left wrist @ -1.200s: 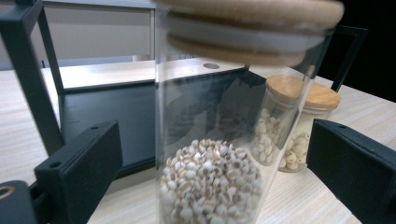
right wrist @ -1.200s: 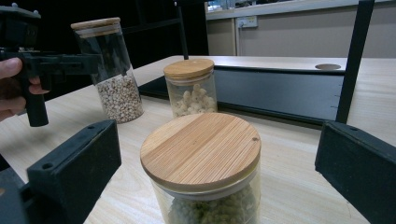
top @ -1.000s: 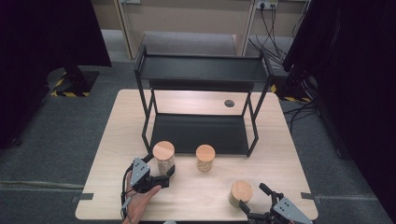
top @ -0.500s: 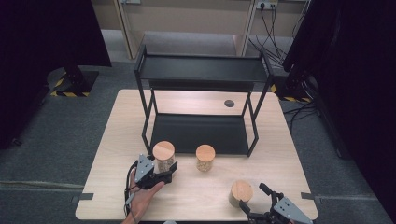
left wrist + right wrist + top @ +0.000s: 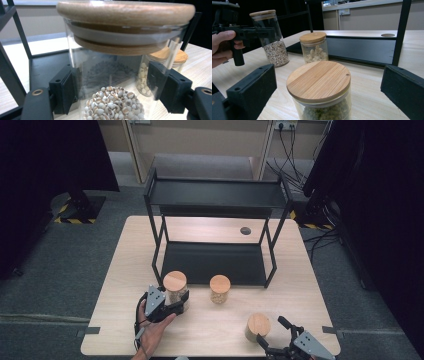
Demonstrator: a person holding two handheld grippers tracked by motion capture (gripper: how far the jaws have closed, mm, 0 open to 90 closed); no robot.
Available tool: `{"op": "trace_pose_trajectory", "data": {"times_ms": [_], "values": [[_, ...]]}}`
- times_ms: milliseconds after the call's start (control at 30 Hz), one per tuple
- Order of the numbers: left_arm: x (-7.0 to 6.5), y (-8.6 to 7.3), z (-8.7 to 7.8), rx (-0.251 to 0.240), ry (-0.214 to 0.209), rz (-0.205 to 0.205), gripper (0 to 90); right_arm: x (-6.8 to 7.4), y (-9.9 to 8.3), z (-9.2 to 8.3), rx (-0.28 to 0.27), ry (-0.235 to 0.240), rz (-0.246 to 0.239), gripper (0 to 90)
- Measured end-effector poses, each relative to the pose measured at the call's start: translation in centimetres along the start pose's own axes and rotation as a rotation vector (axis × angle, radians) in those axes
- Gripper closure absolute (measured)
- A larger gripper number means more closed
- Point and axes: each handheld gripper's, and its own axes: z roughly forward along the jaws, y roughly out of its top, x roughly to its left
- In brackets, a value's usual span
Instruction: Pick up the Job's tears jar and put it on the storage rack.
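The left gripper (image 5: 181, 306) had just been closing and now clenched the tall jar (image 5: 175, 288) of pale grains, its pads pressed to the glass on both sides below the wooden lid, as the left gripper view showed. That jar stood on the surface (image 5: 125, 270) at about seven o'clock from the black rack (image 5: 215, 195), just in front of the rack's lower shelf (image 5: 212, 262). A second jar (image 5: 220, 289) stood near it at three o'clock, apart from it. The right gripper (image 5: 272, 332) stood released, its jaws spread wide on either side of the short jar (image 5: 258, 326) at five o'clock on the surface, the pads not touching the glass.

The step in hand looked like the grasp of the tall jar, just completed, with the lift not yet begun. The next move probably called for raising the jar straight up, keeping it upright so the lid stays seated, then carrying it towards twelve o'clock onto a shelf while clearing the rack's front posts.
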Motion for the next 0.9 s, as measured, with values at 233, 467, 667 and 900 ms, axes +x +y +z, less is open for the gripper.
{"op": "trace_pose_trajectory", "data": {"times_ms": [233,467,667,900], "values": [[0.1,0.9,0.2,0.002,-0.015,0.0,25.2,0.0,0.0,0.0,0.001,0.003,-0.001,0.5],[0.2,1.6,0.3,-0.006,-0.025,0.012,25.3,0.0,0.0,0.0,0.0,0.003,-0.002,0.5],[0.3,2.4,0.4,-0.009,-0.027,0.015,25.3,-0.1,0.0,0.0,0.0,0.005,-0.001,0.5],[0.3,3.2,0.7,-0.014,-0.03,0.014,25.3,-0.1,0.0,-0.1,-0.003,0.005,-0.001,0.5]]}}
